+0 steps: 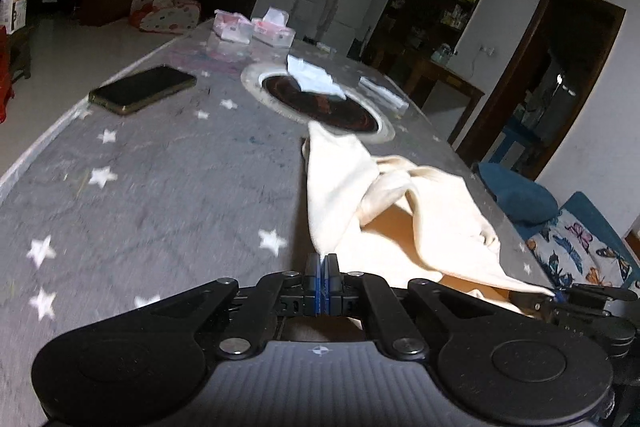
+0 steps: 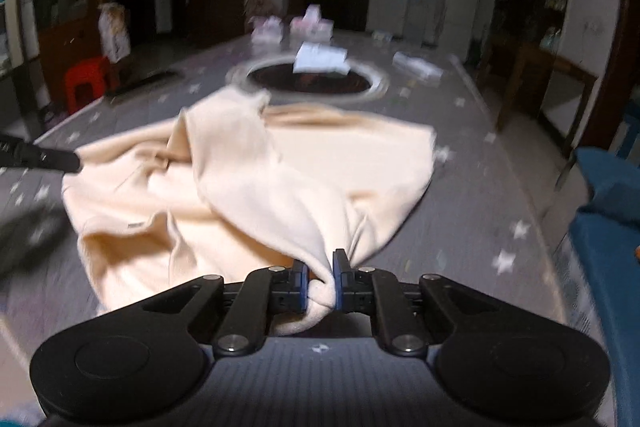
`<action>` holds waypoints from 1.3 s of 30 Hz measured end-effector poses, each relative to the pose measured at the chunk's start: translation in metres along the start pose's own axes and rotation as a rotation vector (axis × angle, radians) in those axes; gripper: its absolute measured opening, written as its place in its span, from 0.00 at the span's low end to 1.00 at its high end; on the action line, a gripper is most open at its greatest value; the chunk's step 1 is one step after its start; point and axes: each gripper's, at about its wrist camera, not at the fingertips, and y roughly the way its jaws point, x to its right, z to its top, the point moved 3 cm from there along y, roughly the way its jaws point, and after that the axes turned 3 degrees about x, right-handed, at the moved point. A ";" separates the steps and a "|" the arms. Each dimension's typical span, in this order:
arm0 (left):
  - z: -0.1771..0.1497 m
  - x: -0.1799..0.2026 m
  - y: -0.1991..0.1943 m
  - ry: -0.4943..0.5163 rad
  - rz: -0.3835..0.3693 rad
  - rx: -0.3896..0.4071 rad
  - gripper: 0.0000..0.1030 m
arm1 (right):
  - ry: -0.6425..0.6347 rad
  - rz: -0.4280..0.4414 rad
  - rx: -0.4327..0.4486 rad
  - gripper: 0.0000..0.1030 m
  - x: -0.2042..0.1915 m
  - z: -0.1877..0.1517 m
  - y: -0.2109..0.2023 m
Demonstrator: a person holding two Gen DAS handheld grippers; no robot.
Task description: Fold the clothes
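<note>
The right tool (image 2: 321, 269) is clamped on a bunched corner of the cream garment (image 2: 256, 183), a wad of cloth squeezed between its blue pads (image 2: 338, 279). The left tool (image 1: 321, 269) has its pads pressed together on a thin edge of the same garment (image 1: 384, 211), which lies crumpled and partly lifted on the grey star-printed table (image 1: 160, 179). One garment is in play. Beyond it sits one round dark inset (image 1: 320, 103) with a white packet (image 1: 314, 77) on it. At the far end stand two tissue boxes (image 1: 274, 31), tissues poking out. Only the left wrist view shows the one phone (image 1: 142, 89) clearly; only the right wrist view shows a red stool (image 2: 86, 79).
</note>
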 end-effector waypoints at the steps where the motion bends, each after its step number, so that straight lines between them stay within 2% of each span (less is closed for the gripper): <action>1: -0.002 0.000 0.000 0.005 0.004 -0.008 0.01 | -0.009 0.016 -0.009 0.20 -0.002 -0.001 -0.002; 4: -0.006 -0.002 0.001 0.008 0.011 -0.021 0.02 | -0.056 0.052 0.008 0.23 -0.009 0.006 -0.013; 7: -0.007 -0.002 0.003 0.001 0.011 -0.022 0.02 | -0.103 0.072 0.050 0.39 -0.019 0.023 -0.016; 13: -0.009 0.003 0.005 0.017 0.025 -0.028 0.03 | -0.208 0.127 0.076 0.48 -0.055 0.053 0.014; 17: -0.005 0.006 0.006 0.037 0.038 -0.026 0.09 | -0.283 0.133 0.070 0.52 -0.075 0.062 0.044; 21: 0.005 0.010 0.010 0.067 0.044 -0.005 0.26 | -0.323 0.122 0.062 0.53 -0.087 0.068 0.066; 22: 0.007 0.012 0.012 0.078 0.046 -0.001 0.26 | -0.333 0.116 0.062 0.52 -0.088 0.069 0.071; 24: 0.009 0.015 0.020 0.098 0.053 -0.006 0.28 | -0.358 0.097 0.067 0.51 -0.090 0.071 0.078; 27: 0.007 0.019 0.031 0.119 0.055 -0.026 0.28 | -0.371 0.079 0.070 0.43 -0.090 0.073 0.083; 29: 0.005 0.022 0.038 0.131 0.051 -0.038 0.28 | -0.356 0.083 0.068 0.28 -0.088 0.076 0.084; 30: 0.005 0.023 0.041 0.134 0.051 -0.043 0.28 | -0.348 0.084 0.070 0.28 -0.086 0.077 0.083; 32: 0.004 0.024 0.047 0.139 0.058 -0.053 0.28 | -0.335 0.082 0.079 0.14 -0.082 0.079 0.081; 39: -0.001 0.027 0.056 0.160 0.086 -0.069 0.30 | -0.249 0.074 0.109 0.08 -0.058 0.089 0.069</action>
